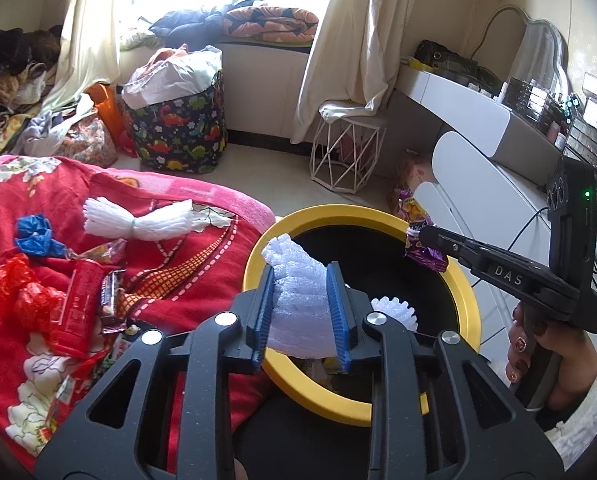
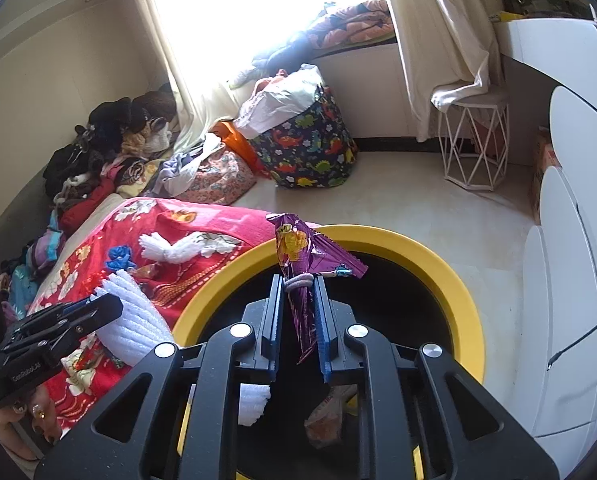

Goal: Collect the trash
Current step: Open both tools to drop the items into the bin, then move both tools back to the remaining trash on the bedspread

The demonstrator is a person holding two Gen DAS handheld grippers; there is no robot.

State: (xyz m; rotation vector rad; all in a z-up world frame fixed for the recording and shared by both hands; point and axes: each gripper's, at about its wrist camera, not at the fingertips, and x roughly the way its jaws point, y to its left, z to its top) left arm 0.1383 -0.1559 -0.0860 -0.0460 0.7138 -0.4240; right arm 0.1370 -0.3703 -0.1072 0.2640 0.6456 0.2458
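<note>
A piece of white foam wrap [image 1: 298, 300] is sitting between the blue pads of the left claw [image 1: 300, 312], hanging over the near rim of a yellow-rimmed black trash bin [image 1: 464, 292] that is standing on the floor against the edge of the bed. The pads are lying along both sides of the foam, but it is not clear whether they are pressing it or just letting go. To the right, the right claw [image 2: 297, 316] is reaching over the far side of the same bin with a crumpled purple snack wrapper [image 2: 298, 252] standing upright between its pads; here too the pads are close to the wrapper, and a small gap seems to be showing, so the grip looks loose at best. Other scraps are already lying at the bottom of the bin. The step in hand appears to be the drop: both pieces are being held above the bin mouth. The next move is probably calling for both claws to spread wider so the foam and wrapper fall inside, then a return to the red floral blanket [image 1: 202, 264], where more white foam [image 1: 138, 220], blue plastic [image 1: 36, 234], red plastic [image 1: 16, 284] and a red tube [image 1: 76, 304] are waiting near the bed's edge.
</note>
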